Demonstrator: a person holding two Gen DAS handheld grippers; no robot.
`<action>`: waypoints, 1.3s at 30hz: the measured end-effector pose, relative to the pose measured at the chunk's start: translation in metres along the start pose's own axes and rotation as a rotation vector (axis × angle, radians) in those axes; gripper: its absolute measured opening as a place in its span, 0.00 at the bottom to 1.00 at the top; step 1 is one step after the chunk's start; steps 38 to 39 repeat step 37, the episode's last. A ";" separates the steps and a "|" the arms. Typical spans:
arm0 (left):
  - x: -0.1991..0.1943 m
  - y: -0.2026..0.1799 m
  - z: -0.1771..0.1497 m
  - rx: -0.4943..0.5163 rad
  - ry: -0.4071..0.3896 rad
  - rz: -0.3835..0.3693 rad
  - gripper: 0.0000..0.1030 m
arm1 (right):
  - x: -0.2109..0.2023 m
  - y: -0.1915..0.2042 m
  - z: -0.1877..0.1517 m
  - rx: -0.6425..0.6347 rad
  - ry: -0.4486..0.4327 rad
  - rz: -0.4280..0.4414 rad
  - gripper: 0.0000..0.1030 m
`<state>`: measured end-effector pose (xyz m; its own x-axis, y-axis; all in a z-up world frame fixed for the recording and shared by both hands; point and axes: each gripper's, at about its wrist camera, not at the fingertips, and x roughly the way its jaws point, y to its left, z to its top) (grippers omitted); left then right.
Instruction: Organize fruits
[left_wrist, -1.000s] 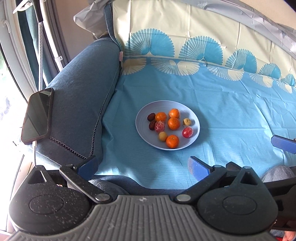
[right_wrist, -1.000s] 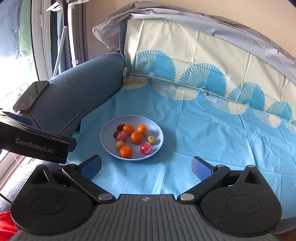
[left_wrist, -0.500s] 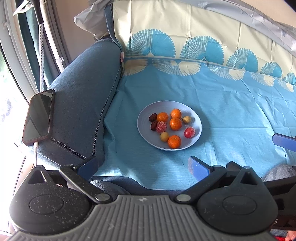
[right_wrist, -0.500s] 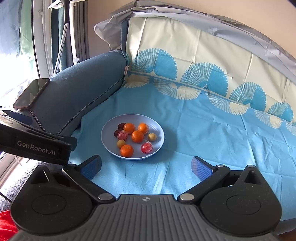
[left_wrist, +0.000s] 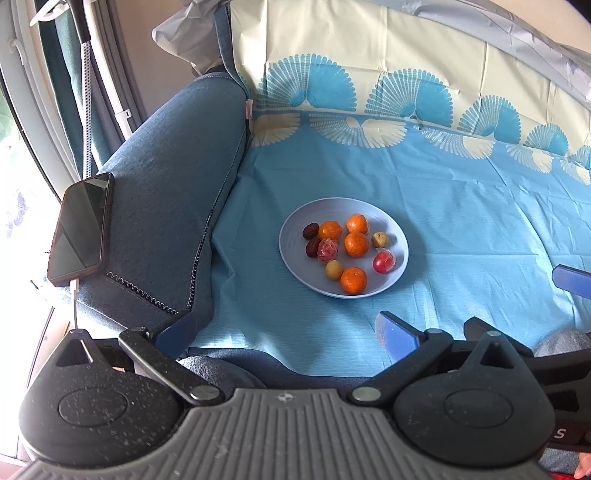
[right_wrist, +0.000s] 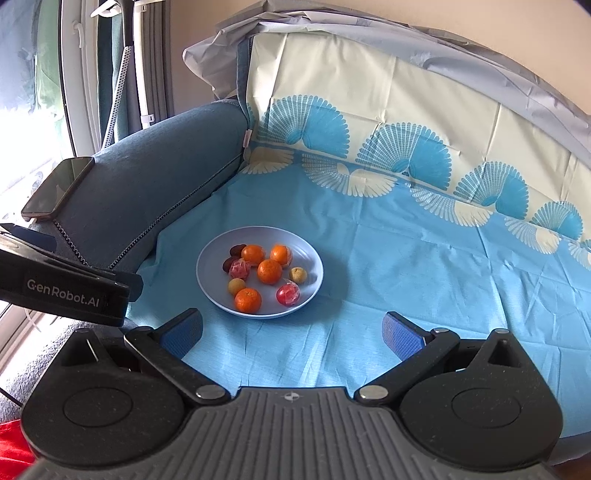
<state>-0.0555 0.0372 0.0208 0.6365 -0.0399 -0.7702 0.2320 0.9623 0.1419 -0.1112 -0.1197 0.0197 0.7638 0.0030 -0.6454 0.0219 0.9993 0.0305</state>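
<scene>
A pale blue plate (left_wrist: 295, 229) (right_wrist: 314, 258) sits on a blue cloth over a sofa seat. It holds several oranges (left_wrist: 353, 280) (right_wrist: 248, 299), two wrapped red fruits (left_wrist: 383, 261) (right_wrist: 287, 293), two small yellow-brown fruits (left_wrist: 379, 239) (right_wrist: 297, 274) and two dark dates (left_wrist: 310, 231) (right_wrist: 236, 250). My left gripper (left_wrist: 284, 334) is open and empty, well short of the plate. My right gripper (right_wrist: 291, 332) is open and empty, just short of the plate's near rim. All fruits lie on the plate.
A dark phone (left_wrist: 82, 224) (right_wrist: 57, 187) lies on the blue sofa armrest (left_wrist: 166, 206) at the left, with a cable at its near end. The patterned backrest (right_wrist: 369, 122) rises behind the seat. A window is at far left.
Both grippers have shifted slightly, so the plate sits a little further right in each view. The fruits have not moved. Both grippers stay open.
</scene>
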 end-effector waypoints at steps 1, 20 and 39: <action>0.000 0.000 0.000 0.002 0.000 0.001 1.00 | 0.000 0.000 0.000 0.000 0.000 0.000 0.99; 0.004 0.000 -0.001 0.006 0.008 0.008 1.00 | 0.001 -0.001 0.001 0.002 0.003 -0.001 0.99; 0.006 -0.002 -0.001 0.009 0.009 0.019 1.00 | 0.004 -0.002 0.001 0.003 0.009 0.008 0.99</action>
